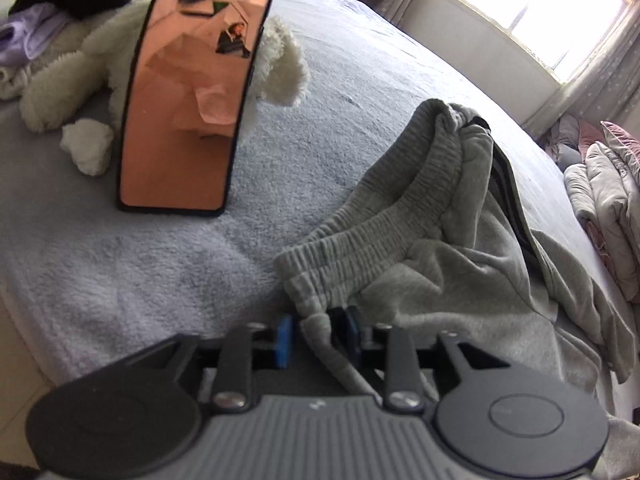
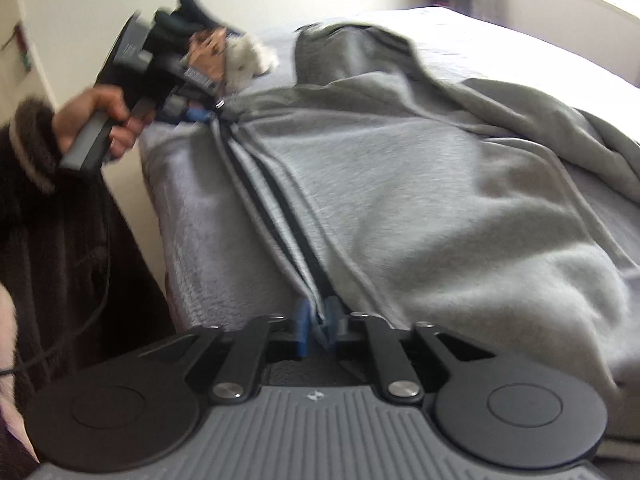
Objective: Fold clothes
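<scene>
A grey sweat garment (image 1: 460, 264) with a ribbed band (image 1: 384, 232) and a black stripe lies crumpled on the bed's grey blanket (image 1: 120, 260). My left gripper (image 1: 318, 334) sits at the band's near corner. Its blue pads stand apart, and a fold of grey cloth hangs loosely between them without being pinched. In the right wrist view the garment (image 2: 420, 200) is spread along the bed's near edge. My right gripper (image 2: 316, 324) is open a little, with the striped hem lying in the gap. A hand holds the left gripper (image 2: 200, 114) at the hem's far end.
A phone with an orange screen (image 1: 188, 96) stands upright on the bed, with a white plush toy (image 1: 72, 76) behind it. Folded bedding (image 1: 600, 184) is piled to the right under the window (image 1: 540, 8). The bed's edge (image 2: 156, 208) drops off beside the person's dark sleeve (image 2: 32, 148).
</scene>
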Demonstrator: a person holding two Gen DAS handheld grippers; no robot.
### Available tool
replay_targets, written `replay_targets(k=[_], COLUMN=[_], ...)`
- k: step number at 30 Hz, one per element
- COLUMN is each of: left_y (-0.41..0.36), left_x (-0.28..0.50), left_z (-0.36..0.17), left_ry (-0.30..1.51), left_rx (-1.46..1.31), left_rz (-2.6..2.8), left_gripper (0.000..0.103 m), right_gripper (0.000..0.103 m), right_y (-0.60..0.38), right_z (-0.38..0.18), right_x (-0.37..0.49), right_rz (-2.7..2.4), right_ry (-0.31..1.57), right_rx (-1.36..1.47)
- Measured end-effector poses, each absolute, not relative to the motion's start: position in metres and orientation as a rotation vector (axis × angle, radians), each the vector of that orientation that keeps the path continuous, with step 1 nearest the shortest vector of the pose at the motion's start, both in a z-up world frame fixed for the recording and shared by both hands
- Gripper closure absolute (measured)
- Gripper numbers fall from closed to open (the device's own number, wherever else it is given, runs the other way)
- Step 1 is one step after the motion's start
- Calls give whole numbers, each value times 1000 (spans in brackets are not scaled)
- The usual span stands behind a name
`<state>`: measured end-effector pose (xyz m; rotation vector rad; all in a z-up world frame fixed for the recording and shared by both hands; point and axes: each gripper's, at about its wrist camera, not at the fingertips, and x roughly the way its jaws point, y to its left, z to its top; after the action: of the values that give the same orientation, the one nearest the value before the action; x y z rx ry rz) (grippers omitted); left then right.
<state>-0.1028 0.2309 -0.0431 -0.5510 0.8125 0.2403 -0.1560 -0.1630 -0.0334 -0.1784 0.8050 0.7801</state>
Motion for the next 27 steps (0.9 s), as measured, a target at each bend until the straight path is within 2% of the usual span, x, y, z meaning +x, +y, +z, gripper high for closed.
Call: replay_targets(k=[1,3,10,16,27], left_y=[229,229,206,161,46], left_x=[-110,-122,-130,-107,-94], left_z=[-41,-34,-12,-14,-21], left_ry=[802,762,582,617,680], left_rx=[-535,-506,-488,-457,-292], left_rz=[256,279,136,-71,-433], left_gripper=[59,54,56,56,56], right_gripper=[65,65,65,60,60], right_y=[-171,-194,-284,-349,-432], right_z=[-32,-29,-19,-16,-42], right_x=[-158,-164,-172,-178,-161], right_rz=[756,695,415,176,-58], right_ry=[795,763,698,669,700], right_rx=[-158,-120,33,138,416])
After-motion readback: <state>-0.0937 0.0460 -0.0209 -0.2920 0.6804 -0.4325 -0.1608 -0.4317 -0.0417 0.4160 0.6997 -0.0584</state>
